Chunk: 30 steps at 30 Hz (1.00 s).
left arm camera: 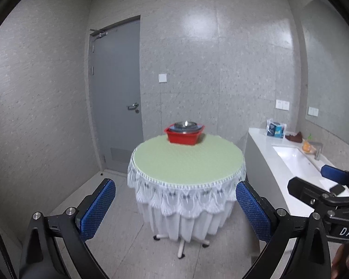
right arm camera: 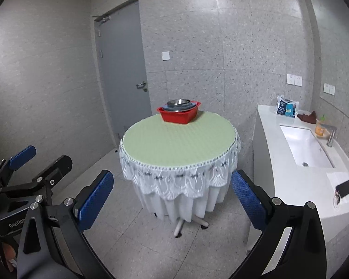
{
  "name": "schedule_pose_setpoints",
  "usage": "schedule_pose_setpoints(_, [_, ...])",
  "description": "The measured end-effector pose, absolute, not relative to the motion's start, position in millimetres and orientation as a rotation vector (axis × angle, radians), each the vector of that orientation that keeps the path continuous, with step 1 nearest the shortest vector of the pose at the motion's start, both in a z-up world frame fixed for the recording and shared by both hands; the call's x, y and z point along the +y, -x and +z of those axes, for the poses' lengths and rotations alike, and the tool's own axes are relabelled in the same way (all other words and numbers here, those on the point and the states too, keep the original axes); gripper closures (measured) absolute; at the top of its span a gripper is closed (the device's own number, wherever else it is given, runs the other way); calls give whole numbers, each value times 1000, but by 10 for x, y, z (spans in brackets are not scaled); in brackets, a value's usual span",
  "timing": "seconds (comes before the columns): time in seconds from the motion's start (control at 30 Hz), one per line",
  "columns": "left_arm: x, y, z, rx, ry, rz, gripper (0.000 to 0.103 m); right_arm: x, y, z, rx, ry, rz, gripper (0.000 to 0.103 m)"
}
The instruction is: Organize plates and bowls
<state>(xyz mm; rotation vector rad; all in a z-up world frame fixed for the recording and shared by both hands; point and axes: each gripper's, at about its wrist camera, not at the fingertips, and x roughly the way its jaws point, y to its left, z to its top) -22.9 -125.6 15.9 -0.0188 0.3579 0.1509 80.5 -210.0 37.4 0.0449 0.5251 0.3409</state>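
Observation:
A red plastic basin [left arm camera: 185,137] [right arm camera: 178,116] stands at the far edge of a round table [left arm camera: 186,162] [right arm camera: 179,144] with a pale green top and a white lace skirt. A steel bowl [left arm camera: 185,124] [right arm camera: 178,102] lies in the basin, on what looks like a blue plate. My left gripper [left arm camera: 175,207] [right arm camera: 40,160] is open and empty, well short of the table. My right gripper [right arm camera: 171,198] [left arm camera: 314,181] is beside it, also open wide with nothing between its blue pads. Both point toward the table from across the floor.
A white counter [right arm camera: 290,186] with a sink [right arm camera: 307,146] and faucet [right arm camera: 331,134] runs along the right wall. On it are a tissue pack [right arm camera: 287,109], a brown cloth, an orange bottle and a black phone [right arm camera: 345,187]. A grey door [right arm camera: 123,74] is at the back left.

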Motion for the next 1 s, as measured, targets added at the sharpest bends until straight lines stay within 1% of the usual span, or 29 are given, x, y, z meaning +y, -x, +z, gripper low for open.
schedule_pose_setpoints(0.27, [-1610,1033,347,365,-2,150,1,-2342,-116,366,516,-65,348,0])
schedule_pose_setpoints(0.33, [-1606,1027,427,368,-3,146,1,-2374,-15,350,520,-59,339,0])
schedule_pose_setpoints(0.5, [-1631,1342,518,350,3,150,1,-2424,245,319,527,-69,336,0])
schedule_pose_setpoints(0.7, [-1541,1642,523,333,8,146,1,-2390,463,321,517,-64,333,0])
schedule_pose_setpoints(1.0, [-1236,1725,469,323,14,119,1,-2246,765,316,485,-45,308,0])
